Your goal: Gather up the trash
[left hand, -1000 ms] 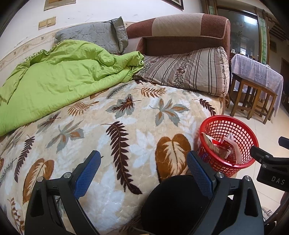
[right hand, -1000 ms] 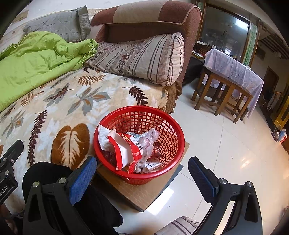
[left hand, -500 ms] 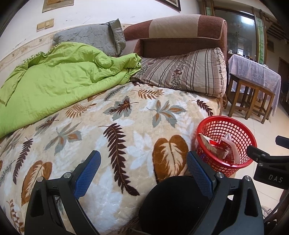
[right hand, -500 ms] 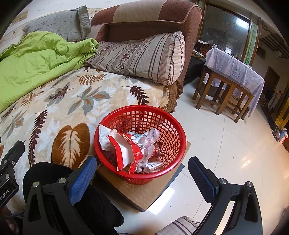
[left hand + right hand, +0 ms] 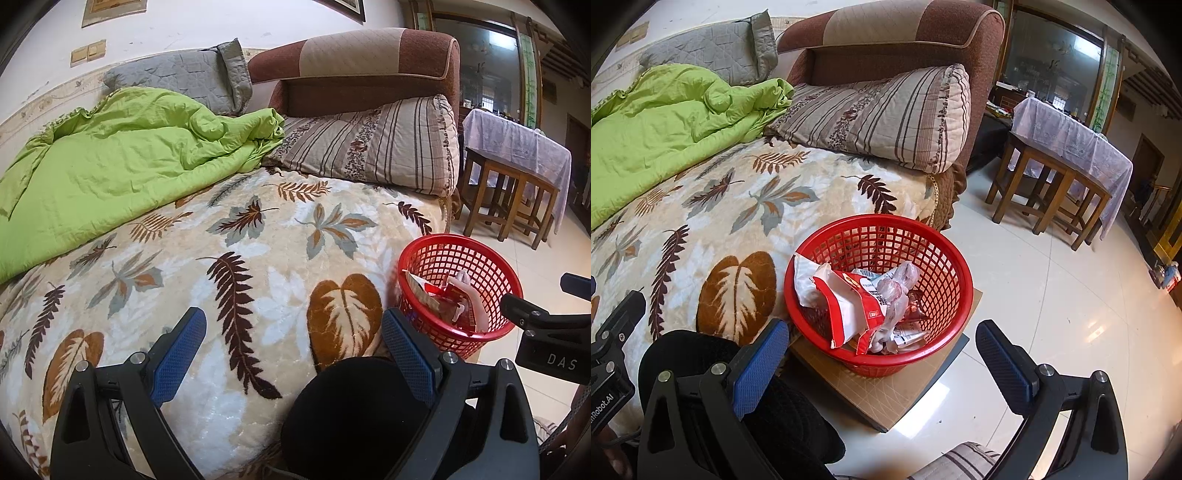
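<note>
Green quilt (image 5: 110, 166) bunched at the far left of the bed (image 5: 236, 280), pushed back toward the wall, so the leaf-print cover lies bare across the middle. No loose wrapper or scrap visible on that cover in either view; whatever remains to collect is not showing here.

Left gripper (image 5: 293, 350) hovers low over the near edge of the bed, jaws wide apart, nothing between them. It points across the open cover, likely scanning for leftovers.

Dark rounded shape at bottom centre, probably the person's knee (image 5: 351, 406), just beside the bed edge; the person seems to sit close so both bed and basket stay in reach.

Striped pillow (image 5: 879, 118) leans on the brown sofa arm (image 5: 897, 40), clear of the work area.

Red basket (image 5: 945, 258) stands on a cardboard sheet (image 5: 886, 398) on the floor, just beside the bed's edge: a short carry from cover to bin. Trash (image 5: 864, 299) already inside, crumpled snack wrappers and plastic film, heaped against the near-left wall.

Right gripper (image 5: 882, 354) is above the basket's near rim, jaws spread, empty. Judged: task near done or between pickups.

Far right, wooden stools (image 5: 1049, 195) under a cloth-draped counter (image 5: 1071, 144), well apart.
</note>
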`<state>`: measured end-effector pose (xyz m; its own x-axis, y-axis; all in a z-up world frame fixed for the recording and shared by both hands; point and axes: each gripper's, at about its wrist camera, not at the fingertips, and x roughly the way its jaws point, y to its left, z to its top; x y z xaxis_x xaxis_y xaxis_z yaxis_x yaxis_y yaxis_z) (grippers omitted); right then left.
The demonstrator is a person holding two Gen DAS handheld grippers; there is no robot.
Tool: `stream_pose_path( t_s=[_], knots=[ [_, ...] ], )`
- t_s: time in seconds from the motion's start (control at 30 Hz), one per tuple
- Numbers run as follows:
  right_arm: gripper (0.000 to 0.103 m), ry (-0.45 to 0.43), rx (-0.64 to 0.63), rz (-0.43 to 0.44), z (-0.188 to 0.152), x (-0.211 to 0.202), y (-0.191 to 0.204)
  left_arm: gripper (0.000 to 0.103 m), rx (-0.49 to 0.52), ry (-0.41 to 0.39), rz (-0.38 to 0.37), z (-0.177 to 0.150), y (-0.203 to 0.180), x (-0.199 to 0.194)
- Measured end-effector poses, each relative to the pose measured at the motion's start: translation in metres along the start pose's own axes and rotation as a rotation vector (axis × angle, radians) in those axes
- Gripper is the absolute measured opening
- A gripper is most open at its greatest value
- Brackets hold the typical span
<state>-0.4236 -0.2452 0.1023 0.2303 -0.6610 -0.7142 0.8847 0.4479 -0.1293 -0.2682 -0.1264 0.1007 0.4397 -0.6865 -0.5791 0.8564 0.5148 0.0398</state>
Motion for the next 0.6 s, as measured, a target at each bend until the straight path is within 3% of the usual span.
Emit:
stream_pose_path(
  t_s=[0.6],
  knots=[
    [0.102, 0.0, 0.0, 0.0, 0.0002, -0.0002, -0.0002, 0.095, 0.01, -0.001, -0.004, -0.0025, -0.0017, -0.0001]
  ],
)
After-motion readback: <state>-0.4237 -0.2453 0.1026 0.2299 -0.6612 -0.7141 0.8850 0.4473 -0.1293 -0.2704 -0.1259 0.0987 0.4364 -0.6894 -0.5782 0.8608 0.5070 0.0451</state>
